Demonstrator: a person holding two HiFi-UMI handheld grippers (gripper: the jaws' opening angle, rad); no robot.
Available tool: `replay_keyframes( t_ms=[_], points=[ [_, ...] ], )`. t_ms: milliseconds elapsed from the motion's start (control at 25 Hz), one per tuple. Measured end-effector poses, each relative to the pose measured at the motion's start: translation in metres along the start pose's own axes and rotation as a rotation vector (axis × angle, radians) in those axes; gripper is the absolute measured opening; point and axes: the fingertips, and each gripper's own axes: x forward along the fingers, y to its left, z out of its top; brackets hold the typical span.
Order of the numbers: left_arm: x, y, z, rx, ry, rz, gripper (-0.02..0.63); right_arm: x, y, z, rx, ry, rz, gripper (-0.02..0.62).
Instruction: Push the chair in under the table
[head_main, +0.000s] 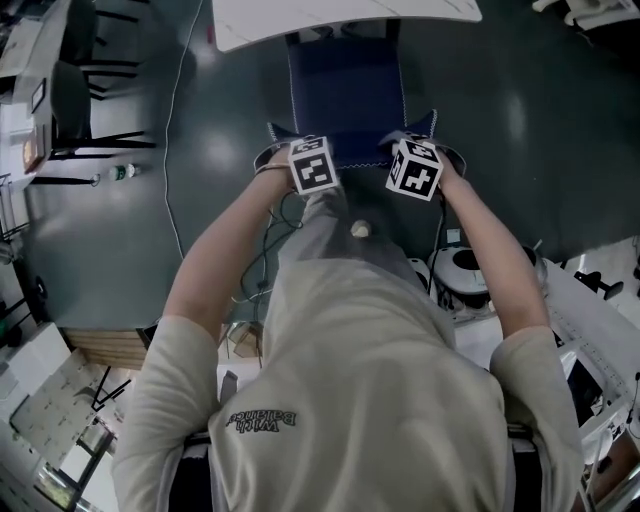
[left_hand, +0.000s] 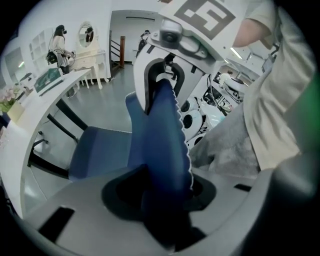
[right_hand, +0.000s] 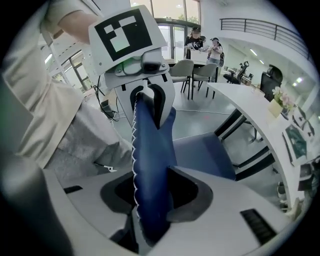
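The person's beige shirt (head_main: 370, 400) fills the near part of the head view, and both bare arms (head_main: 215, 260) reach away towards the chair. The left gripper (left_hand: 162, 187) is clamped on the top edge of the blue chair back (head_main: 358, 152), near its left corner, with the padded fabric pinched between its jaws. The right gripper (right_hand: 152, 192) is clamped the same way near the right corner, its jaws pressed on either side of the white-stitched edge. Both point steeply down, their marker cubes (head_main: 312, 163) level with each other but apart. Beyond the back, the blue seat (head_main: 345, 85) stretches away over the dark grey floor (head_main: 200, 200). Its far end seems to lie just under the near edge of the white table (head_main: 300, 22). At the far left, a bottle (head_main: 121, 172) is on the floor near some black chairs (head_main: 85, 100).
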Motion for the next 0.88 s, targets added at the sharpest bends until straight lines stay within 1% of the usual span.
replay_keyframes(
  t_ms=[160,240,360,640,880],
  points=[
    [-0.007,0.03,0.0,0.011,-0.008,0.027,0.156,0.001,-0.028,0.007,0.01,-0.001,-0.01,0.15],
    [-0.01,0.04,0.0,0.022,-0.004,0.018,0.156,0.001,-0.038,0.01,0.01,0.003,0.002,0.153],
    [-0.008,0.04,0.003,0.041,0.001,-0.024,0.165,0.001,-0.039,0.008,0.015,-0.002,0.041,0.158],
    [-0.008,0.037,0.002,0.029,-0.005,-0.081,0.186,0.002,-0.037,0.009,0.026,-0.014,0.09,0.169],
    [-0.007,0.038,0.002,0.028,-0.017,-0.086,0.19,0.004,-0.038,0.009,0.028,0.004,0.133,0.178]
  ],
)
